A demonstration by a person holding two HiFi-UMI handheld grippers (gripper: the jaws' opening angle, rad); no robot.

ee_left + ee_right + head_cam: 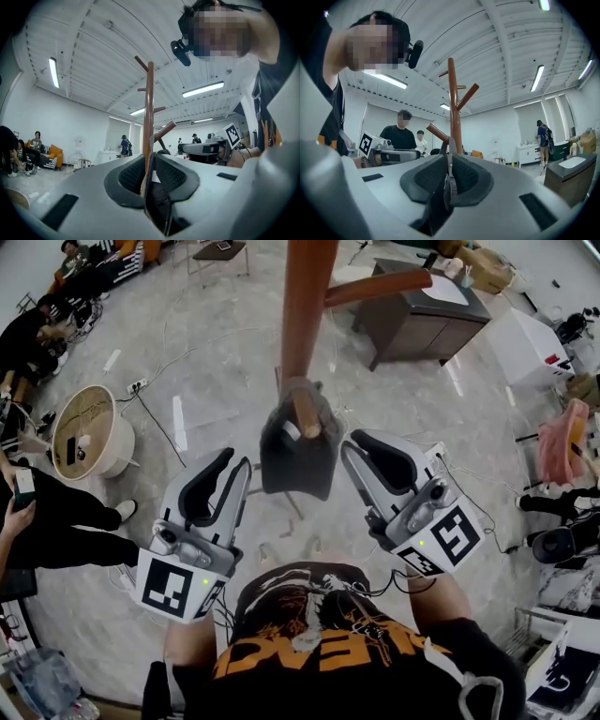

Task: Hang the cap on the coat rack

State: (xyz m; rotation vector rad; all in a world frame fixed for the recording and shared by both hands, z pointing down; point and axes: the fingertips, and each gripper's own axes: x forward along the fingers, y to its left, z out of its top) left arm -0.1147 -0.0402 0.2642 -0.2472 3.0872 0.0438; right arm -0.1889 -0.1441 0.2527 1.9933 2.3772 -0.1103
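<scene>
Black shirt with orange print [328, 643] at bottom of head view; left gripper [239, 462] and right gripper [352, 444] both held level out in front, one on each side of the cap [298, 460]; left jaws pinch a thick fold of the dark cap fabric with a white label in it; right jaws are pressed almost together on a thin edge of the same cap; cap is dark grey and sits on a low peg of the coat rack [305, 306], the peg's end showing at its top, apart from the floor; rack is a brown wooden pole with slanted pegs, one more peg sticking out to the right higher up; floor [216, 362] is grey marbled and glossy, with thin cables trailing across it; round white tub or stool [89, 432] to the left with a pale wood-coloured face, a small dark item and a small white item on it, can't tell if hollow; dark cabinet [412, 329] beyond the rack with a white basin set in its top; cardboard box [487, 268] behind that, contents not visible; white box [525, 343] and pink cloth [562, 442] at right; people [37, 324] seated far left; gripper views show white walls, a ribbed white ceiling with strip lights [202, 89] and an orange sofa [54, 153].
</scene>
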